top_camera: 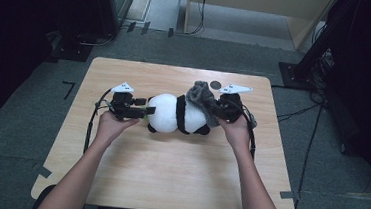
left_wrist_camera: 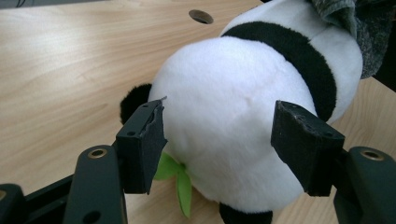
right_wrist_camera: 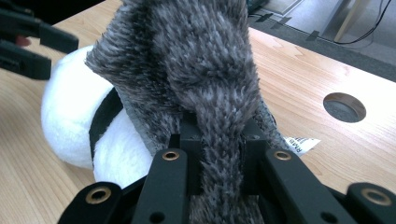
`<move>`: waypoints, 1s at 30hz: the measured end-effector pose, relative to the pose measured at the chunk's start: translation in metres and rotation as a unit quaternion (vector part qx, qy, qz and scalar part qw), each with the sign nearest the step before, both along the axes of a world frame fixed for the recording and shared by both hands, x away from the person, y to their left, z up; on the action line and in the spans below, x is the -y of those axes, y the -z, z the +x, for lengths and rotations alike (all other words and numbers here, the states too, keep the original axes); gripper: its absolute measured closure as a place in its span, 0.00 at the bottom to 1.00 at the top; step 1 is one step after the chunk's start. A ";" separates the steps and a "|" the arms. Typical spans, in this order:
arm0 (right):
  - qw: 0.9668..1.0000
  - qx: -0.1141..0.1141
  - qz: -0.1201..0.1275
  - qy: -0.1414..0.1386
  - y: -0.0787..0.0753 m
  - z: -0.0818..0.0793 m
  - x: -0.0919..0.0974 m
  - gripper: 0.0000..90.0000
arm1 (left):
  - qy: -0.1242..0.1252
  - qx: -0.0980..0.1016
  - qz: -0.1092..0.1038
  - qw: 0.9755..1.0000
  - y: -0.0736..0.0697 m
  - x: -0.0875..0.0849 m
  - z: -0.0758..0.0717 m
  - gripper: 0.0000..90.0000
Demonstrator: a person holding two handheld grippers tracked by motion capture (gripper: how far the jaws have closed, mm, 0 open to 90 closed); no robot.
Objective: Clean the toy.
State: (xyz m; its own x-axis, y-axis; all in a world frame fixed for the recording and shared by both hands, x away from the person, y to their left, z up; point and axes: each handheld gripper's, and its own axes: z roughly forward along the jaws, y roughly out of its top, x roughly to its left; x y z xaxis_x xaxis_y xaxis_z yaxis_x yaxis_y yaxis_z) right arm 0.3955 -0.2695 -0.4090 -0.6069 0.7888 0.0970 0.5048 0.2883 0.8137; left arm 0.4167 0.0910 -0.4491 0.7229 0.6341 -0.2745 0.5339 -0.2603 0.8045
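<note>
Centrally on the desk (top_camera: 168, 173) lies a plush panda (top_camera: 177, 115) on its side, a grey furry cloth (right_wrist_camera: 196, 70) draped over its right end. Its white rump sits between the parted jaws of the left hand-held gripper (left_wrist_camera: 224, 144), whose pads stand clear of it. Meanwhile the right hand-held gripper (right_wrist_camera: 223, 158) is clamped on the cloth.

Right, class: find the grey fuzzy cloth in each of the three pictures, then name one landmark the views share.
High view: the grey fuzzy cloth lies over the plush panda's right end, at the right gripper.
Left gripper view: the cloth is at the top right corner.
Right gripper view: the cloth sits centre, pinched between the jaws.
Shared landmark: the round hole in the table.
</note>
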 end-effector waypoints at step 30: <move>0.999 -0.006 0.005 -0.034 0.003 0.005 -0.001 0.86 | 0.069 -0.035 0.025 0.997 0.031 0.006 0.037 0.02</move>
